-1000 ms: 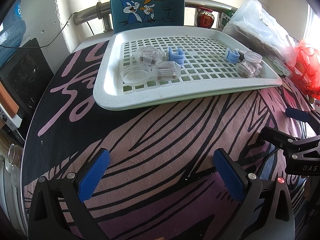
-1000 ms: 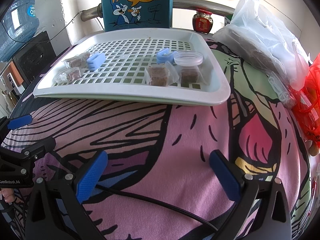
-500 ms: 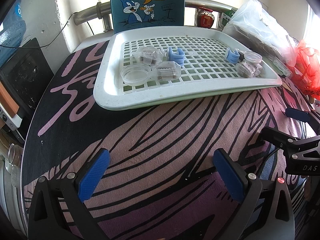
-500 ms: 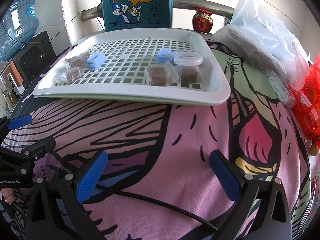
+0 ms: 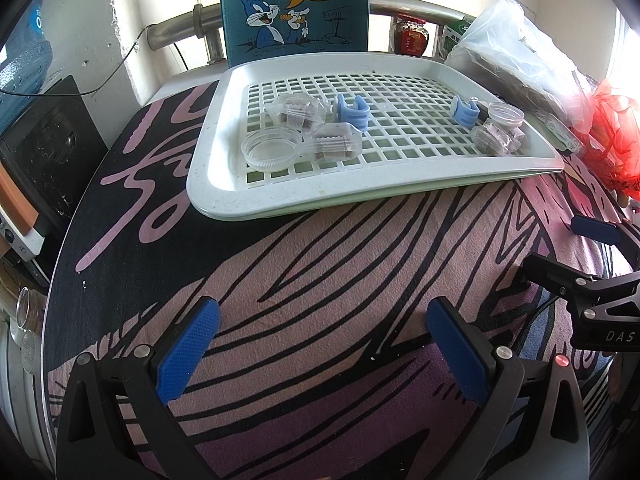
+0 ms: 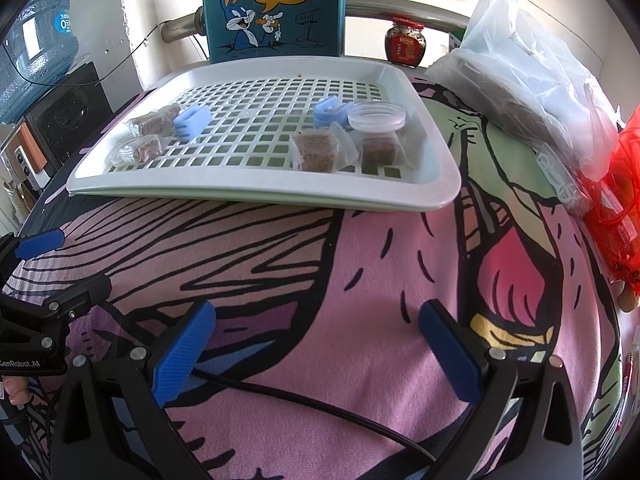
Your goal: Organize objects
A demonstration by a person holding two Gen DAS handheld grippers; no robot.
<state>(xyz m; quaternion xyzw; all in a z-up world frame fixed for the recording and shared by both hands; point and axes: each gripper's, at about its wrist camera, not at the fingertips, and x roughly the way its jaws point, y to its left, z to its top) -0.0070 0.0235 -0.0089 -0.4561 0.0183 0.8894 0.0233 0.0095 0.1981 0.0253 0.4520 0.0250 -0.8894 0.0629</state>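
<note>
A white slotted tray (image 5: 208, 184) lies at the far side of the printed cloth; it also shows in the right wrist view (image 6: 440, 184). On it lie several wrapped brown snack cubes (image 6: 316, 152), two light blue clips (image 5: 351, 111) (image 6: 191, 120) and two clear round lids (image 5: 272, 149) (image 6: 376, 117). My left gripper (image 5: 320, 344) is open and empty, low over the cloth, well short of the tray. My right gripper (image 6: 318, 348) is open and empty, likewise short of the tray.
A Bugs Bunny board (image 5: 294, 4) stands behind the tray beside a red-labelled jar (image 5: 409, 35). Clear plastic bags (image 6: 532, 76) and a red bag (image 6: 620, 184) lie at the right. A black cable (image 6: 320, 404) crosses the cloth under my right gripper. A water bottle (image 6: 36, 40) stands at left.
</note>
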